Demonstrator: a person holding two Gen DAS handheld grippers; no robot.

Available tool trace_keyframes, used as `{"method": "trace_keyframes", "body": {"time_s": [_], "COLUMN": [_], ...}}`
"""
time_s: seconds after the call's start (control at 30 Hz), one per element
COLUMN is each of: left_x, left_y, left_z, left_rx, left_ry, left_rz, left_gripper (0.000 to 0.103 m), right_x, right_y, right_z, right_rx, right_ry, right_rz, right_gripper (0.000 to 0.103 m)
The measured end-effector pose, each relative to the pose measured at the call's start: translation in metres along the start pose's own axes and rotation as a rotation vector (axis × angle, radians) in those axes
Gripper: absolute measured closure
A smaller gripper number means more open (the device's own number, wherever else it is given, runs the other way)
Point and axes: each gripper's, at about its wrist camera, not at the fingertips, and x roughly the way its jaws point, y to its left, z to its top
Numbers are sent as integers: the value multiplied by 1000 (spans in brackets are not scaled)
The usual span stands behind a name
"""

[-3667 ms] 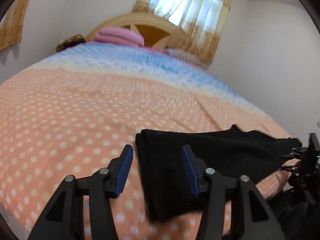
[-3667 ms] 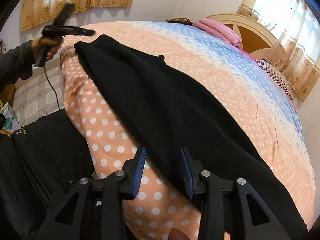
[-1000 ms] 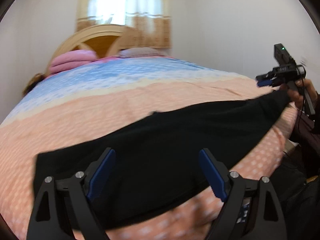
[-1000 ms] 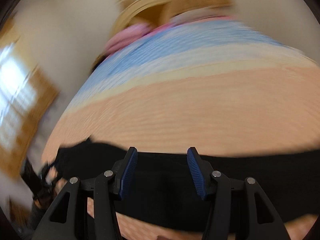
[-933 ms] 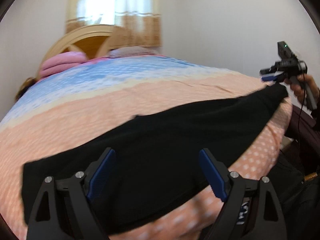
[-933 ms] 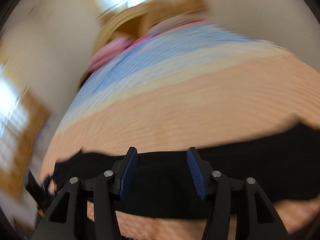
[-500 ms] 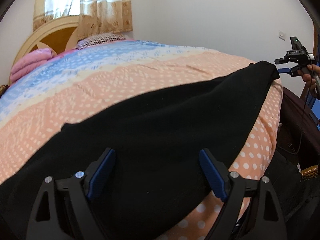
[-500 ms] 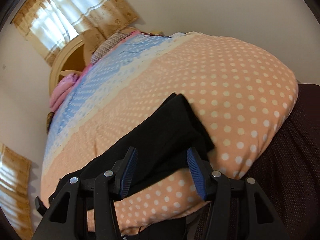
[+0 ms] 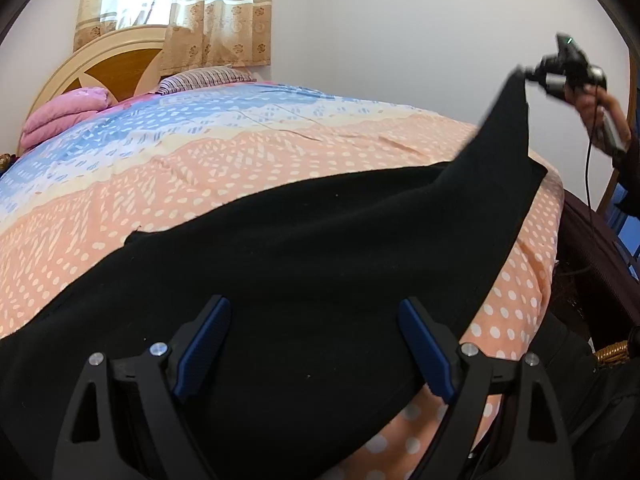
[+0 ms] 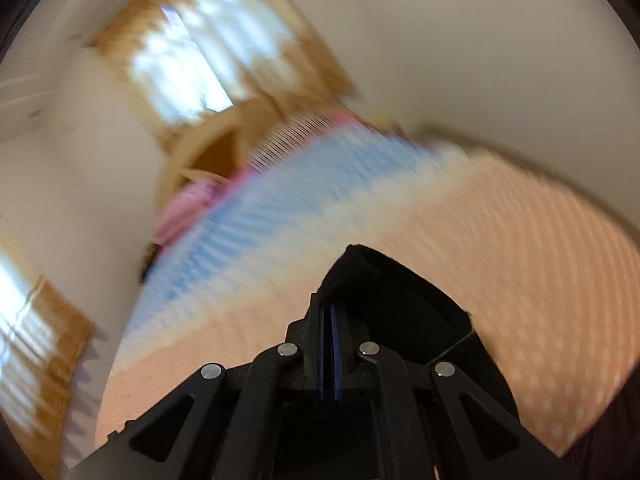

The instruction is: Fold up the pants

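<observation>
From the left wrist we see the black pants (image 9: 304, 264) spread across the bed (image 9: 240, 168), running from 8 o'clock up to 2 o'clock. The left gripper (image 9: 316, 344) hangs over them at 6 o'clock with its blue pads (image 9: 202, 346) spread wide – cloth lies below the gap, but neither pad presses on it. Only this view shows the far end of the pants lifted off the bed into a peak at 2 o'clock, pinched by the right gripper (image 9: 524, 74) in a hand (image 9: 596, 108). It also gives the sharp background: the headboard (image 9: 108, 64), a pink quilt (image 9: 64, 116) and a striped pillow (image 9: 200, 80) at 10 to 11 o'clock, the curtain (image 9: 180, 12) at 12.

The right wrist view shows what the first cannot – the right gripper (image 10: 330, 320) from behind, its pads closed together on a fold of the pants (image 10: 400, 300), which rises just past the tips and drapes off toward 4 o'clock. Everything beyond is smeared by motion blur; we can make out the bed (image 10: 520, 240) and the window only as streaks.

In the left view the right gripper is small and blurred, so its jaws cannot be read there. The near end of the pants is cut off at the lower left edge, behind the left gripper's body. The left gripper does not appear in the right view.
</observation>
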Motion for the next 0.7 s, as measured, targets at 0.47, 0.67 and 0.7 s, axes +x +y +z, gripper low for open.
{"method": "trace_keyframes", "body": {"time_s": [0.47,0.67,0.7], "left_x": [5,4,4], "left_y": [-7,-8,-8], "left_z": [-2,-3,-3], "left_rx": [74,69,66], "left_ry": [36,38,39], "left_rz": [9,25,26], "left_gripper": [4,4,4], "right_x": [-16,-32,-29], "right_y": [-141,-139,-136], "right_z": [-106,-65,-58], "right_rx": [220,155,141], "right_ry": [172,34,30], "right_rz": [-173,-229,-214], "right_gripper": [78,47,47]}}
